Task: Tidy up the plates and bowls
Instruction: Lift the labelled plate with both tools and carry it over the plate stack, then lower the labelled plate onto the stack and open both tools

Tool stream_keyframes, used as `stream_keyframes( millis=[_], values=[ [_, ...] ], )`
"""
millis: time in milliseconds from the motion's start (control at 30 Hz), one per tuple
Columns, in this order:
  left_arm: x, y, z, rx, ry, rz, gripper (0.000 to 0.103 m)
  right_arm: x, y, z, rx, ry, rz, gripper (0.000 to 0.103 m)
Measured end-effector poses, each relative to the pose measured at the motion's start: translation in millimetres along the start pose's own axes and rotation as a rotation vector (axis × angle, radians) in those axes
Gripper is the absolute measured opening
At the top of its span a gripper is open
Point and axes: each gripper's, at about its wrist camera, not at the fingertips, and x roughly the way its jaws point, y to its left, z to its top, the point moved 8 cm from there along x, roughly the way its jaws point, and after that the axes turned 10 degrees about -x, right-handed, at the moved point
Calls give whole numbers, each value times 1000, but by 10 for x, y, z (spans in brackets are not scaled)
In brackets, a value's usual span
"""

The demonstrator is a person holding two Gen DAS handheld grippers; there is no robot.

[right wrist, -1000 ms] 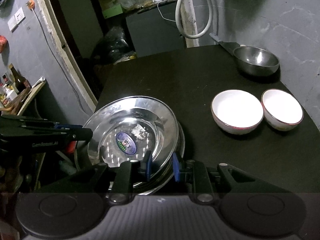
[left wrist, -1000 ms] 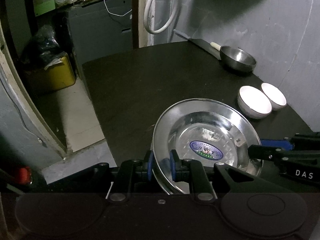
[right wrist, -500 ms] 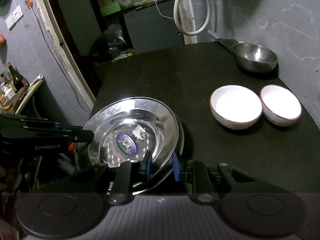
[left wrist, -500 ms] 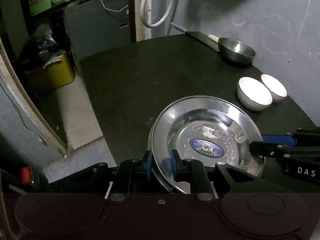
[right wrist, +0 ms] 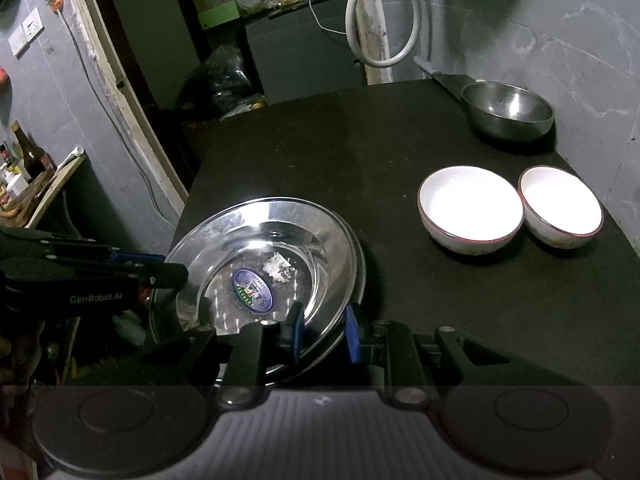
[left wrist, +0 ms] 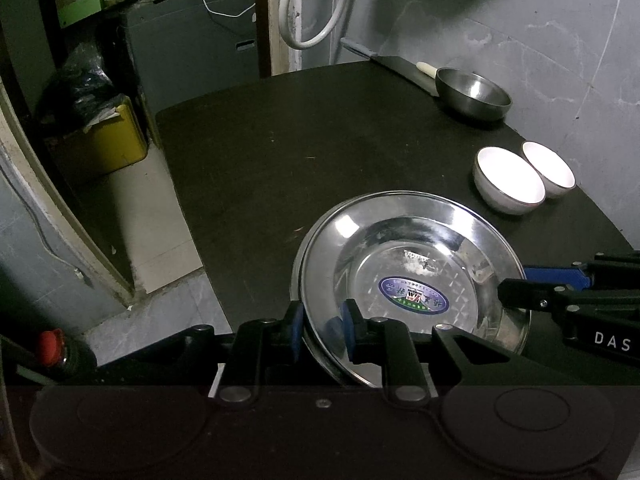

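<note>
A stack of steel plates (left wrist: pixel 412 256) with a blue oval sticker sits over the near edge of the black table (left wrist: pixel 300 152). My left gripper (left wrist: pixel 322 330) is shut on the stack's left rim. My right gripper (right wrist: pixel 324 332) is shut on its right rim (right wrist: pixel 340 248). Each gripper shows in the other's view, the right (left wrist: pixel 568 300) and the left (right wrist: pixel 92 276). Two white bowls (right wrist: pixel 470 208) (right wrist: pixel 560 206) stand side by side to the right. A steel bowl (right wrist: pixel 508 110) stands at the far right corner.
A knife (left wrist: pixel 400 66) lies along the wall behind the steel bowl. A white hose (right wrist: pixel 380 12) hangs at the back. A yellow bin (left wrist: pixel 100 144) stands on the floor left of the table. The grey wall closes the right side.
The plate stack, held at both rims, has come slightly lower and flatter over the table. Both grippers stay shut on it.
</note>
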Motion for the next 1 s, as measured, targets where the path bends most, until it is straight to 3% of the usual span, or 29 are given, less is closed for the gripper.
stream_keyframes(
  millis=[900,1000],
  values=[
    [-10,4,-21,-1,-5,10,24,30,-22,12,-2,-8,-1,26],
    [-3,-26,-26,-11,7,-19,24,54,-29,1,-6,-3,0,26]
  ],
)
